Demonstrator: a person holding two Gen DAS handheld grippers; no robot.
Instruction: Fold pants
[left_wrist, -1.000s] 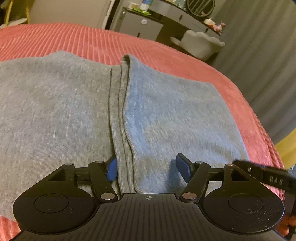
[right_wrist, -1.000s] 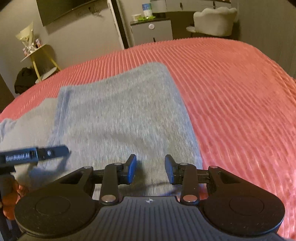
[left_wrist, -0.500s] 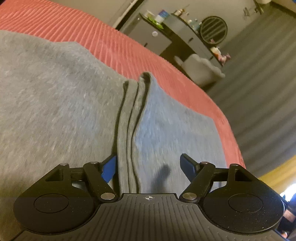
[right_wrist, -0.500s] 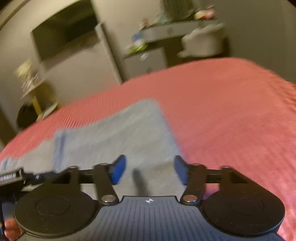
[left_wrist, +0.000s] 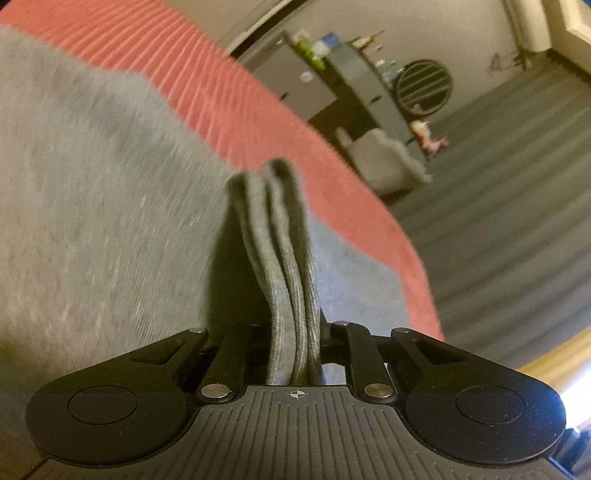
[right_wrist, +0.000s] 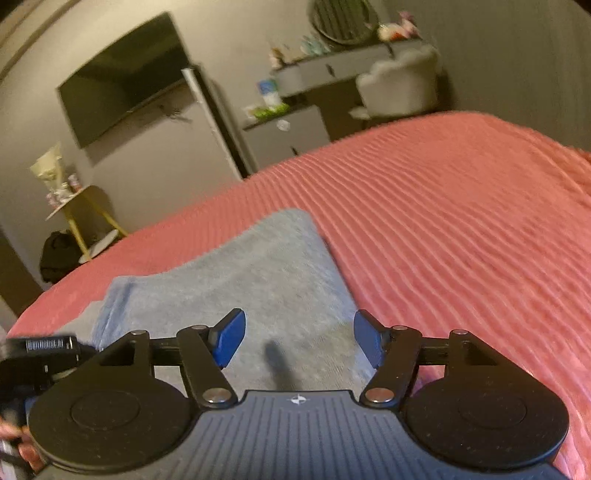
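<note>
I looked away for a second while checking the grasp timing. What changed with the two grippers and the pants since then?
The left gripper closed on the pants' stacked edge, pinching it up between its jaws. The right gripper opened wider, holding nothing. The pants remain on the red bedspread.

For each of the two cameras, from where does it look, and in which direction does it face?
Left wrist view: sits on the left tongs, low over the bed, facing along the lifted hem of the gray pants, which they pinch; only the tongs show.
Right wrist view: sits on the right tongs, open above the pants, facing across the red bedspread to the wall TV; the left tool shows at the left edge.
Shared: pants, bedspread, the white chair and dresser.
</note>
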